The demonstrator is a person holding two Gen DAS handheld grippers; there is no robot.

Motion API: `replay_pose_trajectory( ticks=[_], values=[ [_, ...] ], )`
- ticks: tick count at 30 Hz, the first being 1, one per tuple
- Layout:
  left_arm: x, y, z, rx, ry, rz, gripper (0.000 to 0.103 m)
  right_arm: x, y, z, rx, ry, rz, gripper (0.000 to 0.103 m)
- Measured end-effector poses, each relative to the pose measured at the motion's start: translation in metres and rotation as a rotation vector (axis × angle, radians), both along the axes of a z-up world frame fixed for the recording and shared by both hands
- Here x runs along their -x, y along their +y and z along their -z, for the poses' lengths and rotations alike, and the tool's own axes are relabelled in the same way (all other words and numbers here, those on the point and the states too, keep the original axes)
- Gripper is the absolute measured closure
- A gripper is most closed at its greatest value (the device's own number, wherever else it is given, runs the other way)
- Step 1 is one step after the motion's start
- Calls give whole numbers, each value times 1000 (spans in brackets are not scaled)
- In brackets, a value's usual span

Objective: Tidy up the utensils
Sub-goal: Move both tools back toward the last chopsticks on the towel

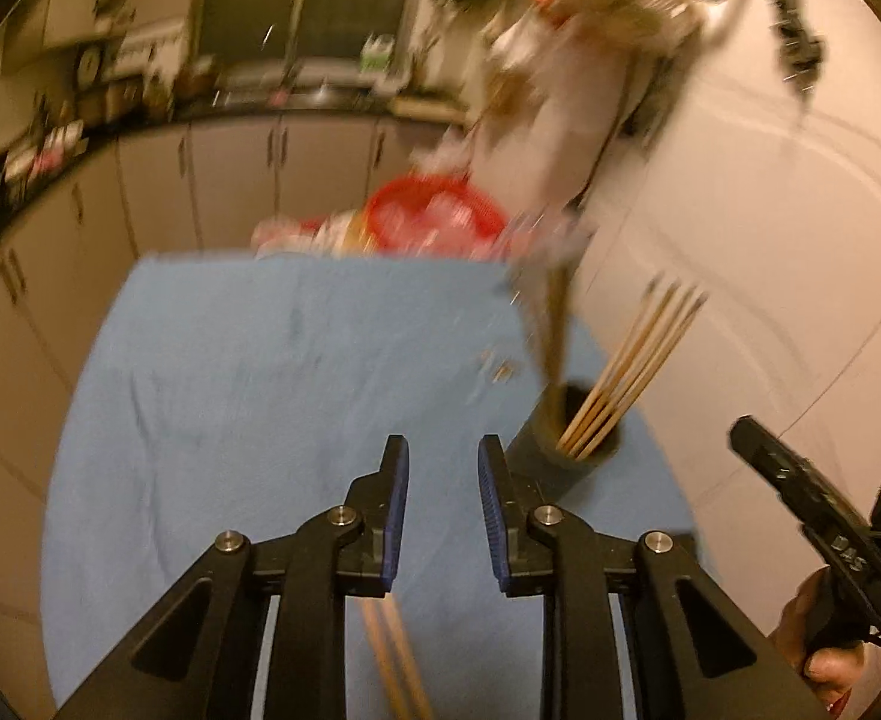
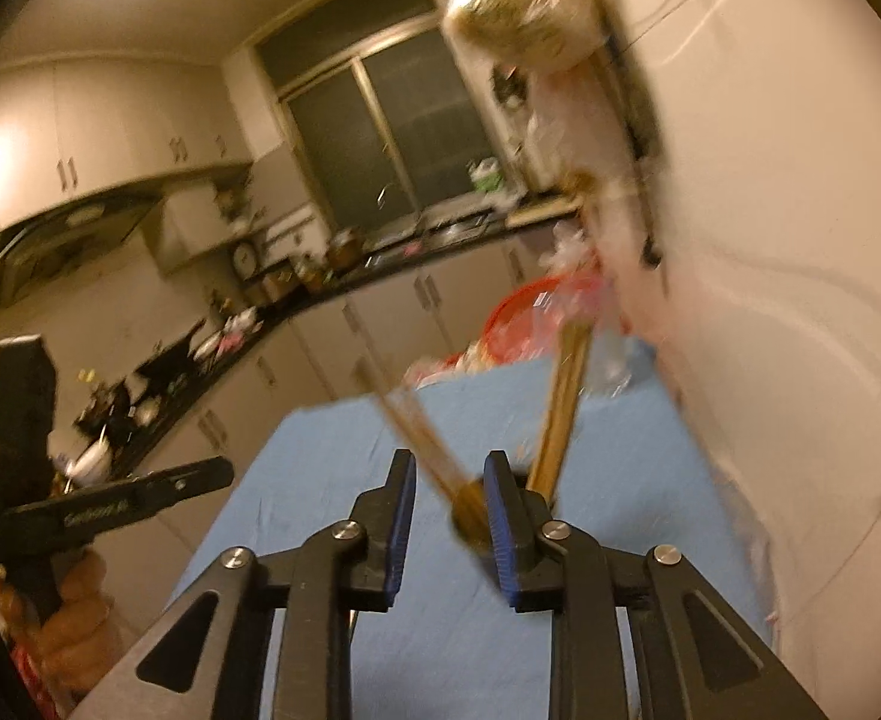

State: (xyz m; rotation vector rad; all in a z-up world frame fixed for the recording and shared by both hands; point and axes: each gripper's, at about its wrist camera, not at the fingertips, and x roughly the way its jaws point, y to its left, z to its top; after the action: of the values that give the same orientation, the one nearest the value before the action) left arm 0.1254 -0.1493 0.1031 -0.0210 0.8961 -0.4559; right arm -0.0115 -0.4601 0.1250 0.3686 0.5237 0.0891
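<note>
Your left camera looks down over the blue cloth (image 1: pixel 260 390) from close above. Your right camera tilts higher, toward the far kitchen counter (image 2: pixel 332 282). Both share the cloth and the utensil cup (image 1: pixel 578 450).

A table under a blue cloth (image 1: pixel 260 390); on it a dark cylindrical holder (image 1: pixel 566 456) with chopsticks (image 1: pixel 632 372), loose chopsticks (image 1: pixel 392 660), a red basket (image 1: pixel 434 216) at the far edge.

Matt blue cloth (image 1: pixel 248 420) is lying beneath the fingers. Pale wooden chopsticks (image 1: pixel 626 372) are standing in a matt dark holder (image 1: pixel 566 456) right of them.
</note>
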Motion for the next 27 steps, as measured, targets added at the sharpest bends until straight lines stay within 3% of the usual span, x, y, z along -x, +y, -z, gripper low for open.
replay_pose_trajectory(
  ticks=[6,9,17,27],
  values=[
    [-35,25,75,-65,223,-92,79,-9,23,35,-25,90,-54,77],
    [-50,22,101,-68,300,-91,79,-12,25,42,-29,109,-58,77],
    [-76,-3,134,-126,359,-91,79,-14,22,51,-23,140,-51,77],
    [-92,-34,158,-237,345,-113,79,-21,32,59,-18,165,-73,77]
  ],
)
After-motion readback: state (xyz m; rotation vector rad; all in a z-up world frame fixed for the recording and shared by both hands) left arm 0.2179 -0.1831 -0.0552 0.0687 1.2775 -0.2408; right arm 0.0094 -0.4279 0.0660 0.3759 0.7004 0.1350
